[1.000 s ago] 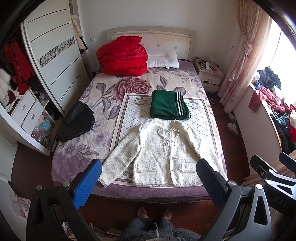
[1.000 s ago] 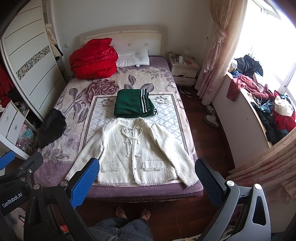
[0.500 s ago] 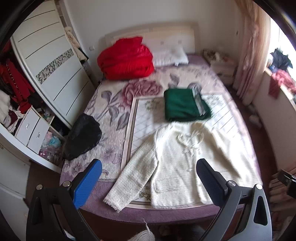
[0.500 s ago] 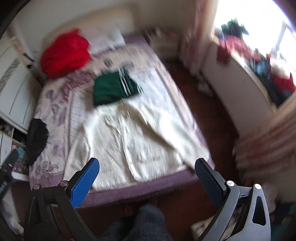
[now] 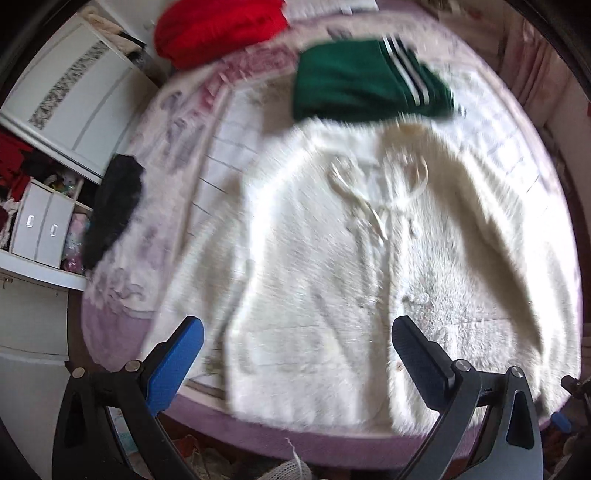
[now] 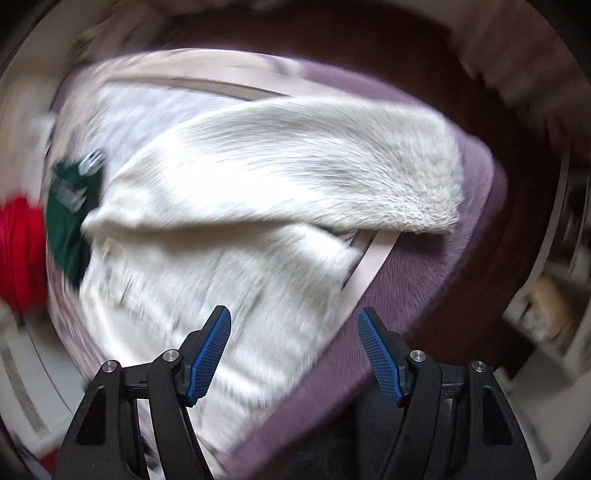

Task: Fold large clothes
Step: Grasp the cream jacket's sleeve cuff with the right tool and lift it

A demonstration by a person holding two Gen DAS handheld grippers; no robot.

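Note:
A white fluffy jacket (image 5: pixel 332 251) lies spread flat, front up, on the bed, sleeves out to the sides. It also shows in the right wrist view (image 6: pixel 229 236), where its right sleeve (image 6: pixel 332 173) reaches toward the bed corner. My left gripper (image 5: pixel 295 350) is open and empty, just above the jacket's hem. My right gripper (image 6: pixel 293 350) is open and empty, above the jacket's lower right edge by the bed's purple border. Both views are blurred by motion.
A folded green garment with white stripes (image 5: pixel 369 88) lies just beyond the jacket's collar. A red quilt (image 5: pixel 221 29) sits at the head of the bed. A black bag (image 5: pixel 110 206) lies at the bed's left edge, beside a wardrobe (image 5: pixel 74 92). Dark floor (image 6: pixel 517 221) borders the bed.
Both grippers have moved in fast from standing height to close over the jacket. The right one has swung toward the bed's right corner and its jaws stand narrower than before.

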